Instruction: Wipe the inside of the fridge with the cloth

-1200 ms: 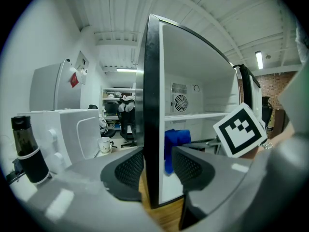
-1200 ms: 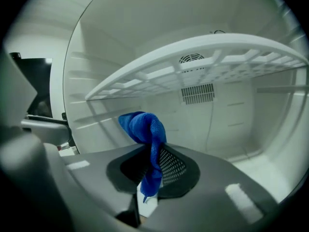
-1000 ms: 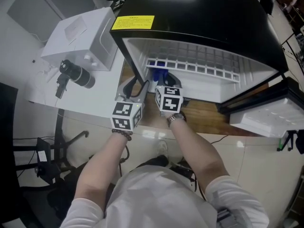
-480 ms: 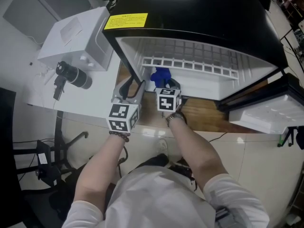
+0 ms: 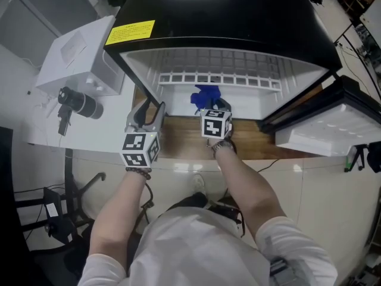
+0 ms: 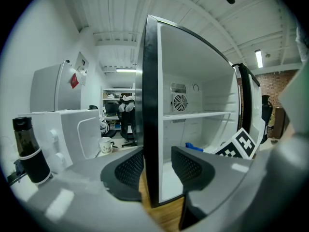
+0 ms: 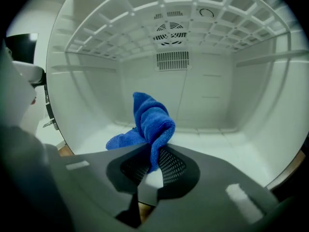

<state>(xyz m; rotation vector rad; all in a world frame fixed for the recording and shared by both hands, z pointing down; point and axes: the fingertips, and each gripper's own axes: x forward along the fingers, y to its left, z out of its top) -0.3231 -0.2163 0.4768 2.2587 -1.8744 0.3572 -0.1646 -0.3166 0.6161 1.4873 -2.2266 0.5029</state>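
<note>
The black fridge stands open, white inside. My right gripper is shut on a blue cloth, which bunches up from its jaws and hangs just above the fridge floor near the front of the opening. My left gripper straddles the black front edge of the fridge's left wall, one pad outside and one pad inside it. Its jaws stand wide and hold that wall.
A white wire shelf spans the fridge above the cloth. The open door juts out at the right. A white box and a black cylinder sit on the left counter. The fridge rests on a wooden top.
My right gripper has carried the blue cloth forward and down, further into the fridge opening. The left gripper has stayed on the fridge's left wall.
</note>
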